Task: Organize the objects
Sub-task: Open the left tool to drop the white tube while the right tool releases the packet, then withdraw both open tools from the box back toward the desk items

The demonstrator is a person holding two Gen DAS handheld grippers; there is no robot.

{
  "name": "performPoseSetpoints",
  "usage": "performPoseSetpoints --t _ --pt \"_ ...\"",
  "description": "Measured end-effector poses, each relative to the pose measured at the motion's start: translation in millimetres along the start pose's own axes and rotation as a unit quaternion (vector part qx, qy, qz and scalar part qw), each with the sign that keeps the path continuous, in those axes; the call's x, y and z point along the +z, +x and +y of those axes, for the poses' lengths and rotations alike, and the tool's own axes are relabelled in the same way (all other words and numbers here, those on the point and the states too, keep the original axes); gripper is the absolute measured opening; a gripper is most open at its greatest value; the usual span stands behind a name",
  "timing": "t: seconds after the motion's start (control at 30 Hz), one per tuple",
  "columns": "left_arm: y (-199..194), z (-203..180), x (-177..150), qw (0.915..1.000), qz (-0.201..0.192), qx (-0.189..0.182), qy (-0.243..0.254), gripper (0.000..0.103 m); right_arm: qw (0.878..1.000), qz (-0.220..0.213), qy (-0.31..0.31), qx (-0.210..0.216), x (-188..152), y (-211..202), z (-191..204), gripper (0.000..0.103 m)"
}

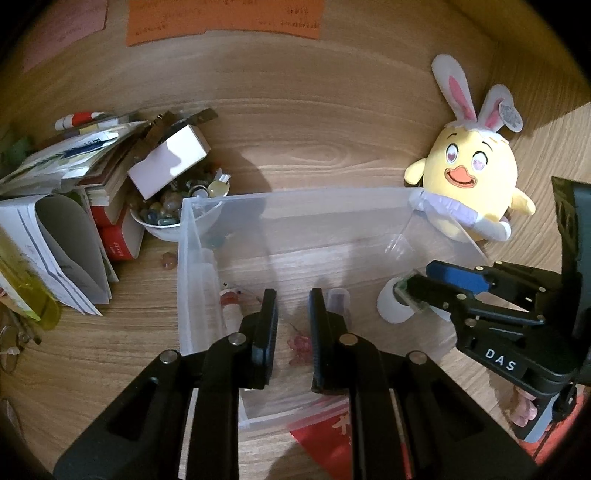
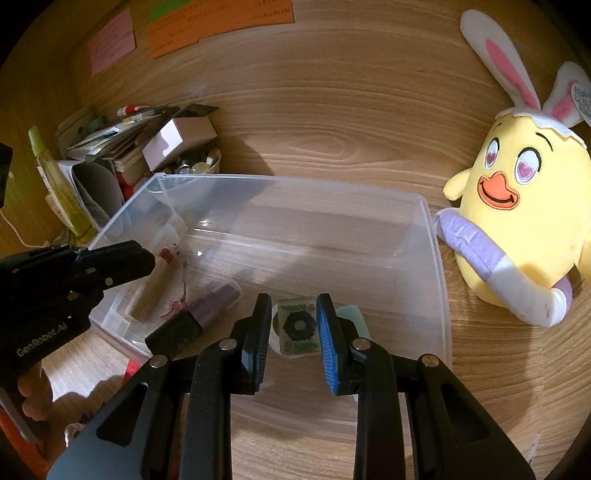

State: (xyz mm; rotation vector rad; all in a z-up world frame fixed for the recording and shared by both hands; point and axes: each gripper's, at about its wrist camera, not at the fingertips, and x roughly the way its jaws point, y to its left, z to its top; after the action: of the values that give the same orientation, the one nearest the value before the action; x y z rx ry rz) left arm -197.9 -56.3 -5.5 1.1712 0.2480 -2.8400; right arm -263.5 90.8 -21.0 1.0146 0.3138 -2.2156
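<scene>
White roll (image 2: 291, 326) is gripped by right gripper (image 2: 293, 325) over clear bin (image 2: 439, 258); left gripper (image 1: 293, 332) is held apart, empty. Risk: roll is dropped early, rolls w/ momentum.

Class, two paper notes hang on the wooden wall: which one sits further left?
The pink note; the orange note hangs to its right and is wider.

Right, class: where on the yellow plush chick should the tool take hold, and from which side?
Grip the plush chick by one bunny ear, coming from the front. Its round body looks too wide for the tool, while the ears are thin, flat and stand free above the head.
</scene>
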Motion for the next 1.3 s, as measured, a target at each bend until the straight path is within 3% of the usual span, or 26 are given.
performPoseSetpoints --t 0.27,0.63,0.83,0.93,1.3 --pt "-21.3 -3.2 0.9 0.9998 -0.022 0.001 0.003 0.029 1.000 -0.019 -0.007 -0.014 2.7 -12.2 3.6 0.046" --pt "-73.2 -15.2 -4.1 0.9975 -0.067 0.006 0.021 0.071 0.997 -0.064 -0.021 -0.024 3.9 -50.9 13.2 0.080" --pt "-103.4 -21.2 -15.1 0.9952 -0.091 0.013 0.033 0.091 0.997 -0.078 -0.022 -0.011 -4.6 -72.2 18.1 0.081" --pt "-116.2 -23.3 -21.7 0.9941 -0.101 0.015 0.037 0.096 0.997 -0.081 -0.020 -0.004 -10.0 -82.0 18.8 0.081" --pt "-125.5 -18.8 -54.0 0.9960 -0.078 0.015 0.042 0.097 0.995 -0.096 -0.026 0.003 -44.3 -111.7 25.5 0.082"
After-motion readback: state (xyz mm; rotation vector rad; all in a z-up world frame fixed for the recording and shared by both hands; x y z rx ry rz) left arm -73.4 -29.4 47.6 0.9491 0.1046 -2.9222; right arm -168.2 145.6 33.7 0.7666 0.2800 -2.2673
